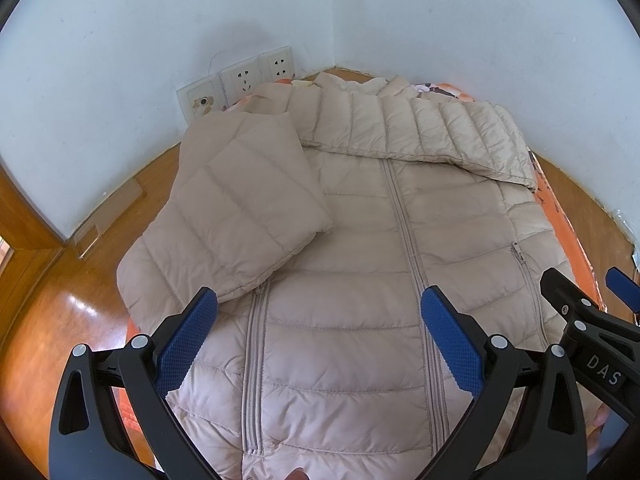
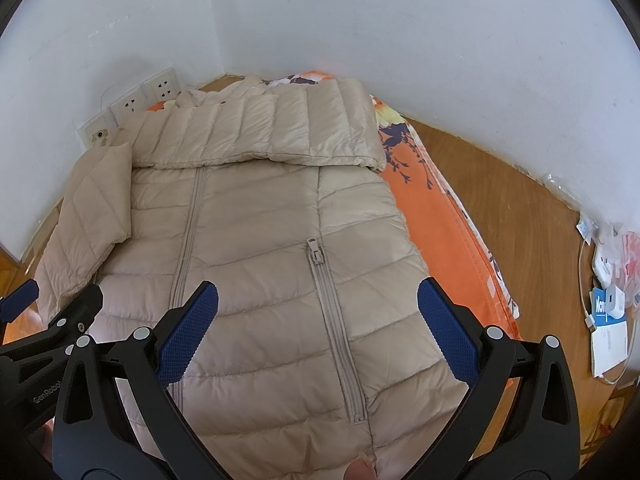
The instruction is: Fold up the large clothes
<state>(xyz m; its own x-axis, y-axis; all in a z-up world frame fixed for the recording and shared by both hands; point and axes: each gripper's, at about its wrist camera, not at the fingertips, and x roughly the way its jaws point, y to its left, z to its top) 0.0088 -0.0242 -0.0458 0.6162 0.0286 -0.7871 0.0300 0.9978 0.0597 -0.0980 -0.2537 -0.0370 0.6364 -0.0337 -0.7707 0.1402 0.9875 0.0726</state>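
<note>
On orange cloth (image 2: pixel 448 220), beige puffer jacket (image 1: pixel 352 240), sleeves folded in.

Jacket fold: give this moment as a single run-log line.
jacket: both sleeves folded in | left gripper: open, above hem | right gripper: open, above hem

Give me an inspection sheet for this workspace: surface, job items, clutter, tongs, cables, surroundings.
Surface: orange floral sheet on a wooden floor, mostly covered.
Job's things: beige jacket lying front up, zipped; both sleeves folded onto the front, one sleeve slanting, the other sleeve across the chest.
Clutter: papers and packets on the floor by the wall.
Tongs: left tongs open over the hem; right tongs open over the hem; neither grips anything.
Cables: white cable among the papers.
Surroundings: white corner walls, wall sockets, wooden door frame.
</note>
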